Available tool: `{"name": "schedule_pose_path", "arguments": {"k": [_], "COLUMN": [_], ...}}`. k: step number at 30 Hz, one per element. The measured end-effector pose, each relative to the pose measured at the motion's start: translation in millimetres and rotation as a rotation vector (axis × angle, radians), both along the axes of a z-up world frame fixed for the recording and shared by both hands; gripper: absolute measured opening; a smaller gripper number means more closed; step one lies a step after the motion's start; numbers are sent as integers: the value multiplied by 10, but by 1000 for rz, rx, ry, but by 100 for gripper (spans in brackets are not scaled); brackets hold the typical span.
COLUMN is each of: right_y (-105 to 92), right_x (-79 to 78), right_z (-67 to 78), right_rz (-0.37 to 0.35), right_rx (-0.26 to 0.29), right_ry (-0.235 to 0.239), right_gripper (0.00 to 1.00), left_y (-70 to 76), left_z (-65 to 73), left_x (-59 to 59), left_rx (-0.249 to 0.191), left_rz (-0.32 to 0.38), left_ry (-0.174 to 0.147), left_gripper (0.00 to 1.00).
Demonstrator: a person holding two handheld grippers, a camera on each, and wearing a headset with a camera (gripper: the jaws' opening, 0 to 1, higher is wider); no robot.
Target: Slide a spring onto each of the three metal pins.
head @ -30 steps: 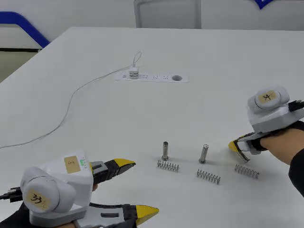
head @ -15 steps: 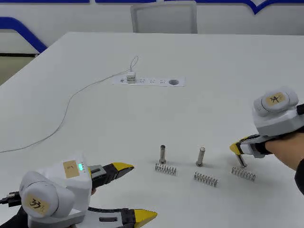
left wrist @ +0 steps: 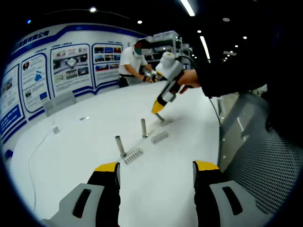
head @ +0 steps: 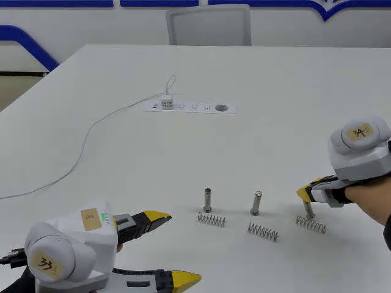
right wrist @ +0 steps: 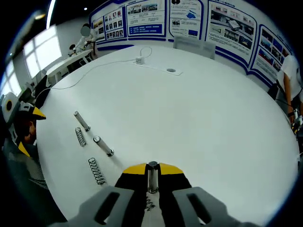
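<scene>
I count three short metal pins in a row on the table [head: 183,152].
- Left pin [head: 208,199] and middle pin [head: 256,202]: upright, free.
- Right pin [head: 309,210]: leaning, top clamped in the right gripper [head: 304,195].
- Left spring [head: 211,219], middle spring [head: 263,231], right spring [head: 311,224]: lying flat, one just before each pin, none on a pin.

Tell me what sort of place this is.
Probably a demo lab or showroom: large white table with a power strip, blue-framed display boards along the walls, a chair.
</scene>
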State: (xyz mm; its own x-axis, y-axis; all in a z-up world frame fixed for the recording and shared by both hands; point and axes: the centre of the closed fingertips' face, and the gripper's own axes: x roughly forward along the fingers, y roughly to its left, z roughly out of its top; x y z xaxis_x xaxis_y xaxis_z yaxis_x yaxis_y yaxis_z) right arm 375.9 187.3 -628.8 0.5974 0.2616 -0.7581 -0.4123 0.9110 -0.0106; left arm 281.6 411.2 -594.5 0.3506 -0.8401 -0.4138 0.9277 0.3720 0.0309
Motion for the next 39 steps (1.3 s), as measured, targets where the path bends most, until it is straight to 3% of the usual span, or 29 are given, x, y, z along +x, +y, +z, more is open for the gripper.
{"name": "schedule_pose_path", "arguments": {"k": [24, 39], "right_y": [-46, -87], "right_x": [-157, -281], "right_z": [76, 12], "right_rz": [1, 51], "right_rx": [5, -19], "right_ry": [-27, -24], "right_gripper": [9, 9], "left_y": [13, 26], "left_z": [-11, -18], "left_x": [8, 0], "left_rx": [10, 22], "left_rz": [-5, -9], "left_ry": [-6, -7], "left_gripper": [64, 63]}}
